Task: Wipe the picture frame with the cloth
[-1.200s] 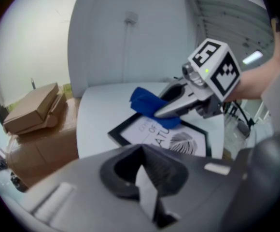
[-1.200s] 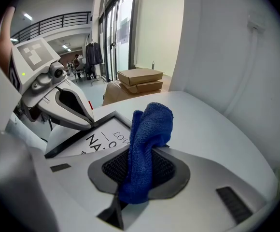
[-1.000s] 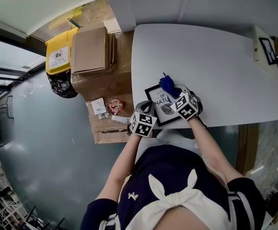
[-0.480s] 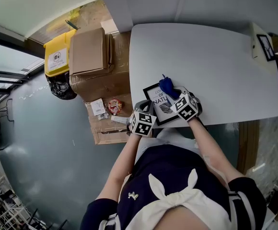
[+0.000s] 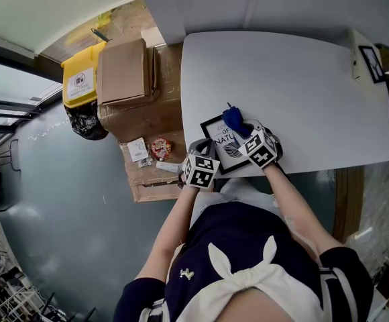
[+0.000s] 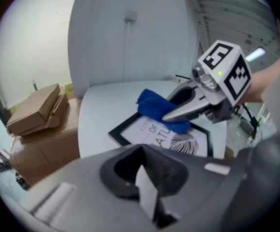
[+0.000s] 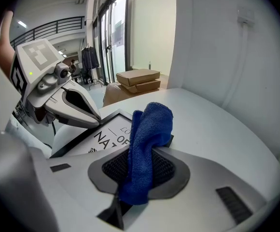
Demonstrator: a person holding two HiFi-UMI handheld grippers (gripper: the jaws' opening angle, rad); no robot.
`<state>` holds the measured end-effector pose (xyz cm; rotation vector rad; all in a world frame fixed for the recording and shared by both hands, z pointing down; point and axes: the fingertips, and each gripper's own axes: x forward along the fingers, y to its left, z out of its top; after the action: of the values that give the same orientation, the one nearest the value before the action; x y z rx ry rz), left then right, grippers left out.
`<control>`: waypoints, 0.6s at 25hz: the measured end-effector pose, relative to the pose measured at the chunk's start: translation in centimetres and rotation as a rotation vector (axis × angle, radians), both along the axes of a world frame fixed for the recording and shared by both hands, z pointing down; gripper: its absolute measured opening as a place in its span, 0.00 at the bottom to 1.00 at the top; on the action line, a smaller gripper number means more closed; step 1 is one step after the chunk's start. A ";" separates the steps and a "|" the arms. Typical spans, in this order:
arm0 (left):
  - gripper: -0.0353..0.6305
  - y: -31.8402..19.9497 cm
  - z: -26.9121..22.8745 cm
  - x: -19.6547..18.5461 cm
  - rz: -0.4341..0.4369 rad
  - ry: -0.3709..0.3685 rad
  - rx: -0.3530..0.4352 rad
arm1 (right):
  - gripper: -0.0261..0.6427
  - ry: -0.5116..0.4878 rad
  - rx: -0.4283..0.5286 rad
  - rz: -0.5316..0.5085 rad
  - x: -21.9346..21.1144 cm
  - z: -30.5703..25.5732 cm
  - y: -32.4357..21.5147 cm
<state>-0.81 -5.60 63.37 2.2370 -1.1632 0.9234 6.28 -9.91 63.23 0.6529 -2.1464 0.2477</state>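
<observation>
A black picture frame with a white print lies near the front edge of the white table. My right gripper is shut on a blue cloth, which rests on the frame's far corner. In the right gripper view the cloth hangs bunched between the jaws over the frame. My left gripper is at the frame's near left edge and looks shut on it; its tips touch that edge. In the left gripper view the frame and the cloth lie just past the jaws.
Cardboard boxes, a yellow bin and a black bag stand left of the table. A small white box sits at the table's far right corner. A wall runs along the table's far side.
Almost nothing: the right gripper and cloth have shifted a touch to the left over the frame's far corner. The left gripper holds still.
</observation>
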 end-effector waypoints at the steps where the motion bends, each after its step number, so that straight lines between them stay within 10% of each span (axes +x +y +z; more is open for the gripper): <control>1: 0.06 0.0 0.0 0.0 0.001 -0.003 0.001 | 0.18 -0.002 -0.002 0.002 0.0 0.0 0.0; 15: 0.06 0.0 -0.1 0.1 -0.001 -0.013 0.015 | 0.18 -0.039 -0.069 0.054 0.0 0.3 0.4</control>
<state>-0.69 -5.56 63.30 2.2454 -1.1812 0.9330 6.29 -9.46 63.50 0.6715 -2.1490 0.3646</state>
